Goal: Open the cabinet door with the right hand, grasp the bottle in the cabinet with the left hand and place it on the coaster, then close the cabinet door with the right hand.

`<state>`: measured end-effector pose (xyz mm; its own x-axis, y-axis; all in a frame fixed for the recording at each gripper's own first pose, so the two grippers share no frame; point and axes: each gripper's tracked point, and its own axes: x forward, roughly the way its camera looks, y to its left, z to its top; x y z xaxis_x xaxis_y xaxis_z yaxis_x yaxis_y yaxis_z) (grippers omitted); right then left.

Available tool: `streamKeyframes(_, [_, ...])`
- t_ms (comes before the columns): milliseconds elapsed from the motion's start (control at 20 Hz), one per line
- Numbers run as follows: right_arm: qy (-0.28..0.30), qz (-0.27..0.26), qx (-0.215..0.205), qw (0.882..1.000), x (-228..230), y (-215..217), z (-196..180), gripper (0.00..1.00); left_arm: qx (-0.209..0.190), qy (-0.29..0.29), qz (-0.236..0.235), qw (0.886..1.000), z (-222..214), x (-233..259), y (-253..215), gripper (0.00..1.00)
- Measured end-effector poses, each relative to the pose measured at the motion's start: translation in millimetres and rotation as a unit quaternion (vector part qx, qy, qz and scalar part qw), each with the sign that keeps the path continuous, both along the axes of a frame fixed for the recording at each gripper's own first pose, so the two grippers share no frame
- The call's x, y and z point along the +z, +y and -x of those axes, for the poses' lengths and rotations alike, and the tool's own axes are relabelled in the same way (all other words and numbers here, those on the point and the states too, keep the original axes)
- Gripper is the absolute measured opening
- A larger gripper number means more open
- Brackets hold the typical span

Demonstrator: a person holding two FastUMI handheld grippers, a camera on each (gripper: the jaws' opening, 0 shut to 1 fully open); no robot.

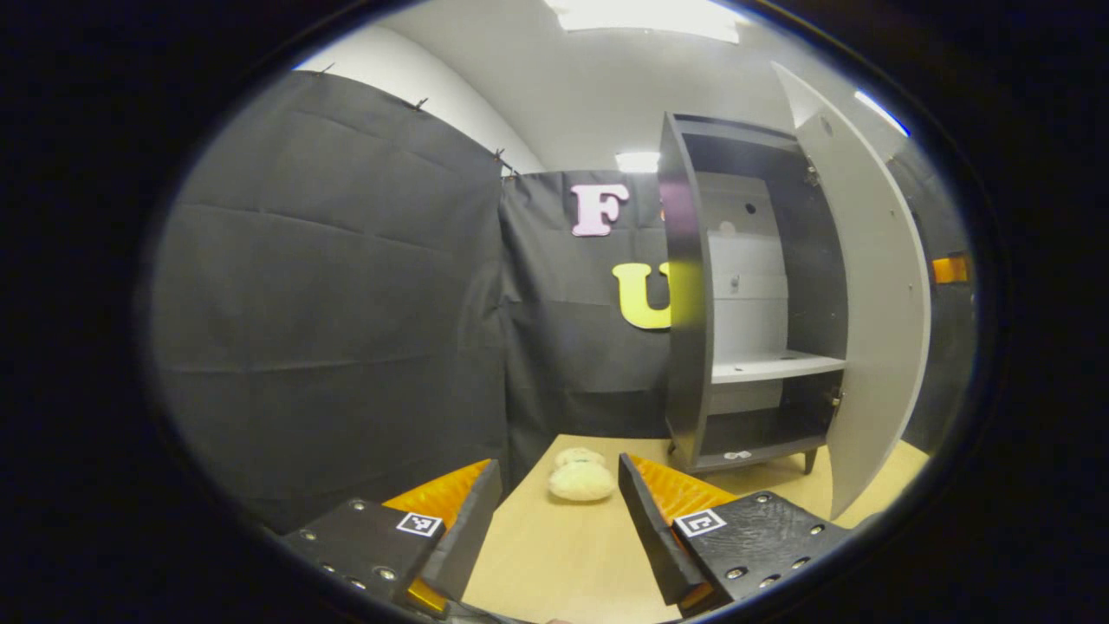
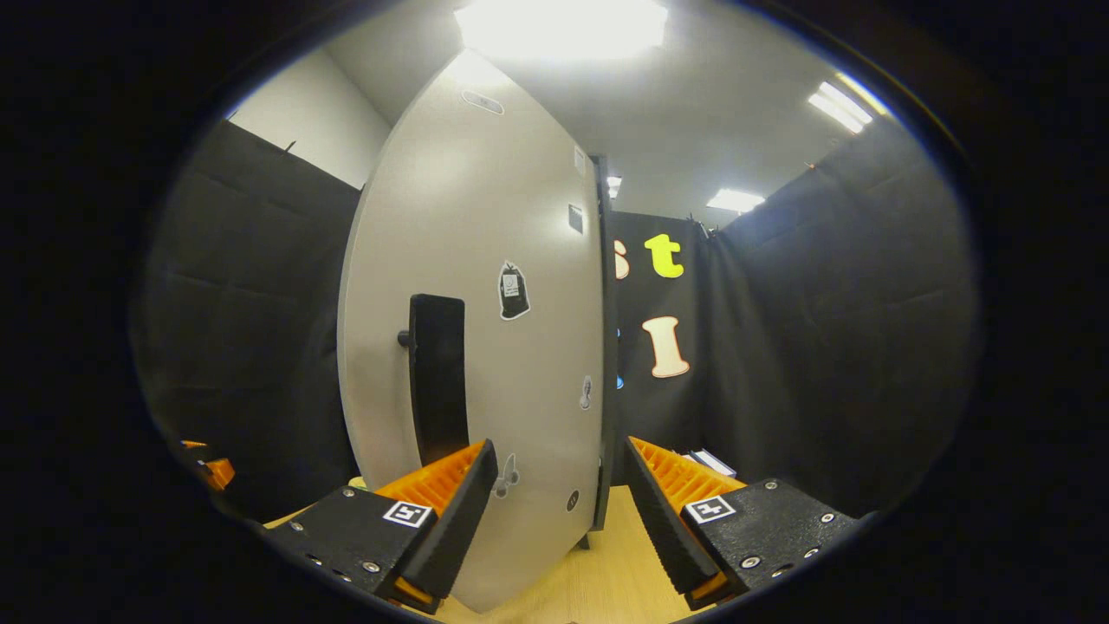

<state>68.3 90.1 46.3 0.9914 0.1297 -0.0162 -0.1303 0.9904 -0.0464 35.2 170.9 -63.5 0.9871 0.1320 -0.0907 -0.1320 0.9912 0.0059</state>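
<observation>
Left gripper: jaws spread wide, nothing between them, low over the table.
Right gripper: jaws released and empty, close up to the outer face of the door.
Door: swung open; in the left gripper view it stands at the right of the cabinet, edge toward the camera.
Handle: dark vertical bar on the door face, just above the right gripper's left finger, not touched.
Cabinet: dark carcass, light back panel, one shelf; shelf and floor look bare.
Bottle: cannot tell where it is.
Coaster: pale, fluffy, round thing on the table between the left fingers' tips, well ahead of them, left of the cabinet foot; I take it for the coaster.
In the way: the open door stands between the right gripper and the cabinet interior.
Stickers: several small ones on the door face.
</observation>
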Motion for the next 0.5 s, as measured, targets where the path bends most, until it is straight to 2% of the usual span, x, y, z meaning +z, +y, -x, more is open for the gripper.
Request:
streamKeyframes(200, [-0.001,-0.007,0.025,1.0,-2.2,31.1,-9.6,0.91,0.018,0.004,0.002,1.0,8.1,-4.2,21.9,0.78])
streamKeyframes(250, [-0.001,-0.006,0.03,1.0,-2.1,38.4,-12.5,0.92,0.02,0.005,0.003,1.0,8.6,-5.8,22.3,0.85])
streamKeyframes(500, [0.011,-0.004,0.047,0.999,-14.8,62.3,-23.2,0.93,0.027,0.007,0.0,1.0,17.4,-5.1,37.7,0.82])
